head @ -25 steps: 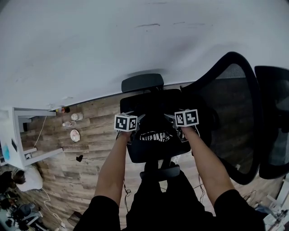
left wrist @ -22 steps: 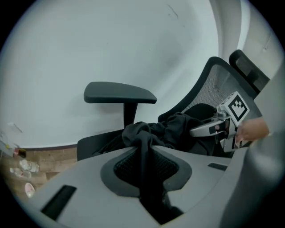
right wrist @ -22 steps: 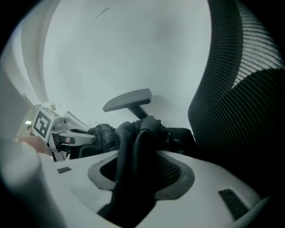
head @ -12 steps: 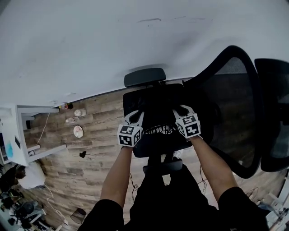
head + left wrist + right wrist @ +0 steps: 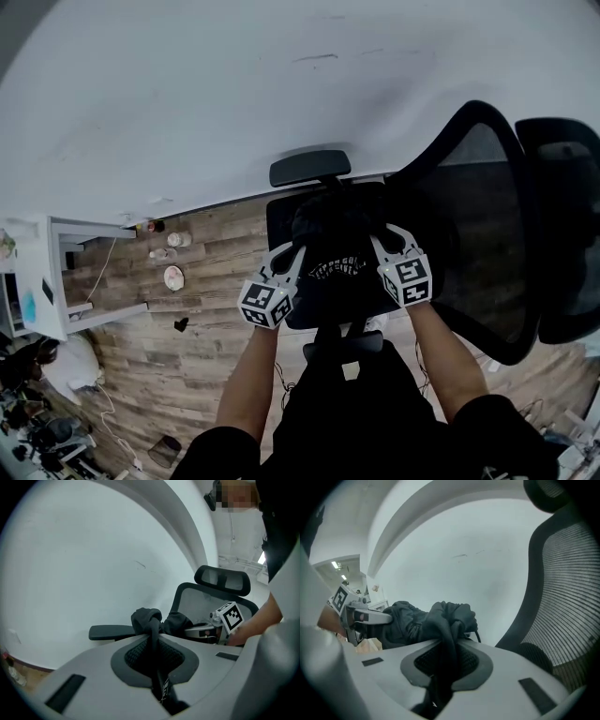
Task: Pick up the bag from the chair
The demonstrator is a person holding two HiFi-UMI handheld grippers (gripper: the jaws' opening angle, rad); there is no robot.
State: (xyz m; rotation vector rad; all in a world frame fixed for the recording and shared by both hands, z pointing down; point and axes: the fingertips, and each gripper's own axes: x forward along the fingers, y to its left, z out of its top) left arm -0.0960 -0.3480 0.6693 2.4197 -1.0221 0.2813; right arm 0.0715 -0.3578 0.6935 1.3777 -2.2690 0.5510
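Note:
A black cloth bag [image 5: 339, 246] with white lettering hangs over the seat of a black office chair [image 5: 375, 302]. My left gripper [image 5: 298, 255] is shut on the bag's left side, and a fold of black fabric [image 5: 153, 639] runs between its jaws. My right gripper [image 5: 379, 246] is shut on the bag's right side, with bunched fabric [image 5: 449, 620] pinched between its jaws. Each gripper shows in the other's view, the right gripper [image 5: 220, 625] and the left gripper [image 5: 358, 613]. In the head view I cannot tell if the bag touches the seat.
The chair's mesh backrest [image 5: 487, 225] rises at the right, an armrest [image 5: 309, 167] lies just beyond the bag, and another armrest [image 5: 342, 344] is near me. A white wall [image 5: 234, 84] fills the top. A white shelf unit [image 5: 47, 291] and small items [image 5: 173, 277] sit on the wood floor at left.
Both grippers have drawn back toward me and slightly right, with the bag bunched up between them. The view has shifted a little.

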